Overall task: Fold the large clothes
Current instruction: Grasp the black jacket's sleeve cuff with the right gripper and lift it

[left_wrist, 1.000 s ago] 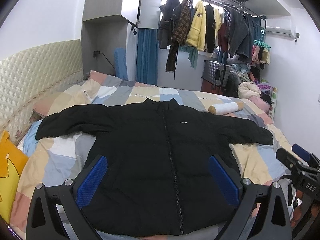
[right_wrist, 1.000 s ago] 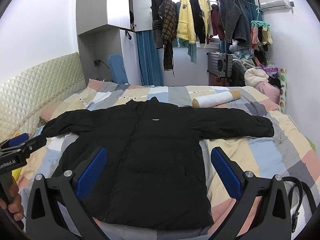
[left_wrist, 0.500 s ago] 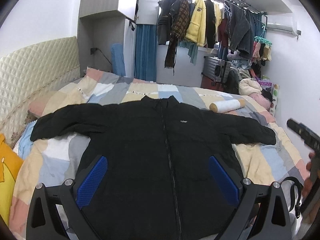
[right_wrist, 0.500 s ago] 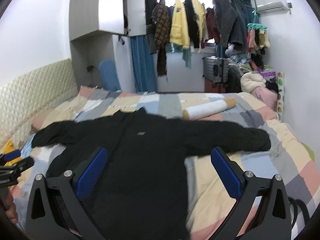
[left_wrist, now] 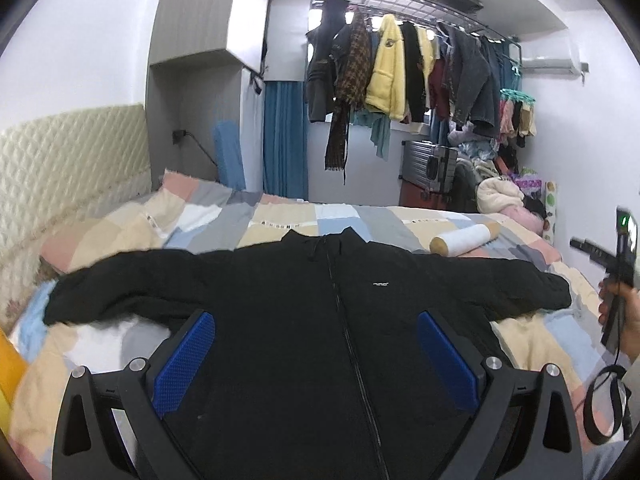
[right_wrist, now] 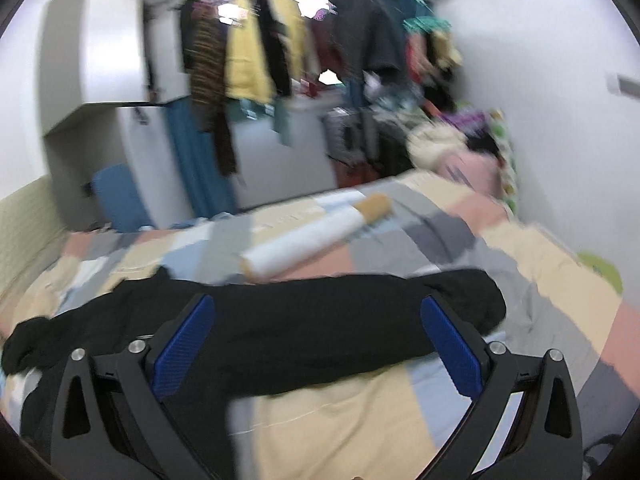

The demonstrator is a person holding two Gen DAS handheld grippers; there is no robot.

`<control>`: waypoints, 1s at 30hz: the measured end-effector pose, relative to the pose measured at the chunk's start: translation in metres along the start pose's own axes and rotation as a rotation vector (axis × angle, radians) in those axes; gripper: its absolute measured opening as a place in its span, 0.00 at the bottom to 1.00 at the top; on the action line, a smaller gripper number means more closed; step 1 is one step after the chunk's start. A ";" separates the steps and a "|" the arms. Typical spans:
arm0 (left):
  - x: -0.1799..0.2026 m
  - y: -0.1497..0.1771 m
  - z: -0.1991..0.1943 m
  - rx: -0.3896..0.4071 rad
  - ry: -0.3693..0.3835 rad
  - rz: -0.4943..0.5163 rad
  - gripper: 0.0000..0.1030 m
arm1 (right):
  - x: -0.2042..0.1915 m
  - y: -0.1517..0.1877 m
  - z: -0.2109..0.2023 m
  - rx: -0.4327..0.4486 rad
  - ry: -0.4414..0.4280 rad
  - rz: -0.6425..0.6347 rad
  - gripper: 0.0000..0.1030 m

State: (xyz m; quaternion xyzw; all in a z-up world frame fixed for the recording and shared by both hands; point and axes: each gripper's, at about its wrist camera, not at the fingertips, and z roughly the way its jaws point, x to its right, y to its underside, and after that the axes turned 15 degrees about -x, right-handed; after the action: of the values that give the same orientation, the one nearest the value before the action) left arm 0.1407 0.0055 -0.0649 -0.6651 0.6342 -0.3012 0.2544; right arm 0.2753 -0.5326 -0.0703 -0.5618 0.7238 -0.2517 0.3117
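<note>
Left gripper [left_wrist: 316,360] held low over the near hem of the black jacket [left_wrist: 312,320], pointing along the zip toward the collar, blue pads wide apart and gripping nothing. Right gripper [right_wrist: 318,350] hovering above the jacket's right sleeve [right_wrist: 320,332], tilted, view smeared by blur, jaws likewise spread with nothing between them. Seen from the left wrist camera at the far right edge: the person's right hand [left_wrist: 624,320] wrapped round the dark handle of that gripper, well clear of the sleeve cuff.

Jacket spread flat, front up and zipped, on the patchwork quilt [left_wrist: 280,220] of the bed, sleeves stretched out left and right, collar toward the far side. Small white label [left_wrist: 380,284] on the chest, too tiny to read. White roll with tan ends [left_wrist: 464,238] lying on the quilt just beyond the right shoulder. Hanging clothes [left_wrist: 400,76] on a rack at the far wall, silver suitcase [left_wrist: 430,166] below; no legible writing there.
</note>
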 end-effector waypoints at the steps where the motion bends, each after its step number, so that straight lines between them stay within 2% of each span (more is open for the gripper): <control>1: -0.004 0.001 0.012 -0.012 0.007 -0.017 0.99 | 0.013 0.000 0.013 -0.014 0.007 0.019 0.92; 6: -0.015 0.007 0.058 -0.070 0.015 -0.052 0.99 | 0.088 0.005 0.081 -0.089 0.006 0.200 0.89; 8: -0.017 0.011 0.074 -0.078 -0.009 -0.038 0.99 | 0.112 0.012 0.098 -0.108 0.006 0.272 0.84; 13: -0.020 0.016 0.105 -0.094 -0.089 0.017 0.99 | 0.161 0.030 0.138 -0.134 -0.005 0.429 0.83; 17: -0.026 0.016 0.120 -0.090 -0.092 -0.001 0.99 | 0.193 0.039 0.162 -0.108 -0.022 0.521 0.83; 19: -0.030 0.017 0.130 -0.103 -0.068 -0.027 0.99 | 0.205 0.041 0.172 -0.089 -0.052 0.567 0.82; 21: -0.033 0.019 0.138 -0.122 -0.049 -0.031 0.99 | 0.217 0.041 0.184 -0.075 -0.088 0.614 0.77; 24: -0.031 0.022 0.153 -0.157 -0.062 -0.022 0.99 | 0.221 0.033 0.189 -0.037 -0.095 0.623 0.72; 27: -0.028 0.024 0.158 -0.170 -0.064 -0.013 0.99 | 0.225 0.022 0.193 -0.019 -0.073 0.609 0.52; 28: -0.027 0.025 0.158 -0.169 -0.069 -0.007 0.99 | 0.226 0.018 0.191 -0.014 -0.062 0.604 0.37; 29: -0.025 0.025 0.158 -0.170 -0.074 -0.001 0.99 | 0.226 0.014 0.188 -0.004 -0.058 0.598 0.27; 30: -0.024 0.025 0.156 -0.168 -0.077 0.005 0.99 | 0.226 0.011 0.184 0.007 -0.057 0.588 0.24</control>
State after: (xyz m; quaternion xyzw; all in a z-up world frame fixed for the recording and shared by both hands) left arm 0.2358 0.0210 -0.1927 -0.6936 0.6487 -0.2206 0.2225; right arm 0.3643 -0.7515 -0.2411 -0.3337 0.8456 -0.1370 0.3934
